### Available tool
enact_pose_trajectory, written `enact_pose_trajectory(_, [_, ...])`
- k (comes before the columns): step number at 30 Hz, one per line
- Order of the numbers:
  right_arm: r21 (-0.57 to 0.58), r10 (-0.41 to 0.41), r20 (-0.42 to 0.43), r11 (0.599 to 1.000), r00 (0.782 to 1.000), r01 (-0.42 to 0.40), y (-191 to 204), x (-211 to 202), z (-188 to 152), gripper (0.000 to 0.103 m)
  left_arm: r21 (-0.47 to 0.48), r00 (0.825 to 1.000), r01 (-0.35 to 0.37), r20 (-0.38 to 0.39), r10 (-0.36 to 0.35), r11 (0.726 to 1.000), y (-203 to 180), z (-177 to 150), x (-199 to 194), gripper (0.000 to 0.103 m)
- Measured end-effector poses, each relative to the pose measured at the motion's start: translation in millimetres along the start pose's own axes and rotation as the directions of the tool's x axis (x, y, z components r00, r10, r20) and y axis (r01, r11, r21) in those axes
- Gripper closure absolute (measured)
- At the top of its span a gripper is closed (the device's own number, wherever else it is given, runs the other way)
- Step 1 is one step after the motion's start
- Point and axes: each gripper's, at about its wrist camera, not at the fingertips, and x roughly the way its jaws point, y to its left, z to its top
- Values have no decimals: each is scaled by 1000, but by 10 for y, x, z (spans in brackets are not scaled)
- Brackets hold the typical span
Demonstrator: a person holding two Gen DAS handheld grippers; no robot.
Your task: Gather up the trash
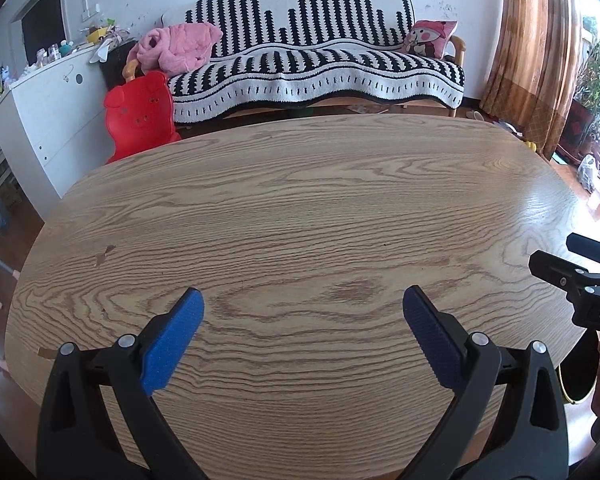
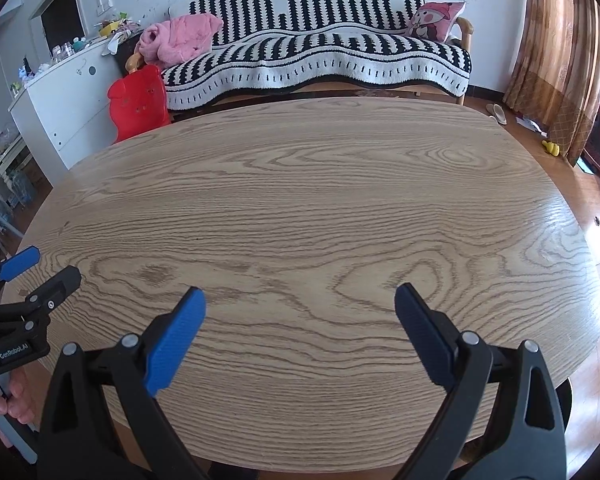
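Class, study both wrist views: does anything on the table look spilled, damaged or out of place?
Nothing spilled. The wooden table carries no trash, only a small dark chip near its left edge. Both tools, left and right, hang open above it.

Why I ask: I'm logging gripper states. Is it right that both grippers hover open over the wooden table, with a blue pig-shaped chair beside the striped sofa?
Not quite: the pig-shaped chair is red, not blue, as the left wrist view shows. The rest holds: left gripper and right gripper hover open over the wooden table, the chair beside the striped sofa.
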Motion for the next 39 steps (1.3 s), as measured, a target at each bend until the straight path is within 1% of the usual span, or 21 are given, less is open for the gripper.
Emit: enact_pose_trajectory(39, [-6, -3, 0, 1000, 1000, 3, -14, -28, -20, 11, -2, 1000, -4, -5, 4, 1000, 34, -3, 11, 6])
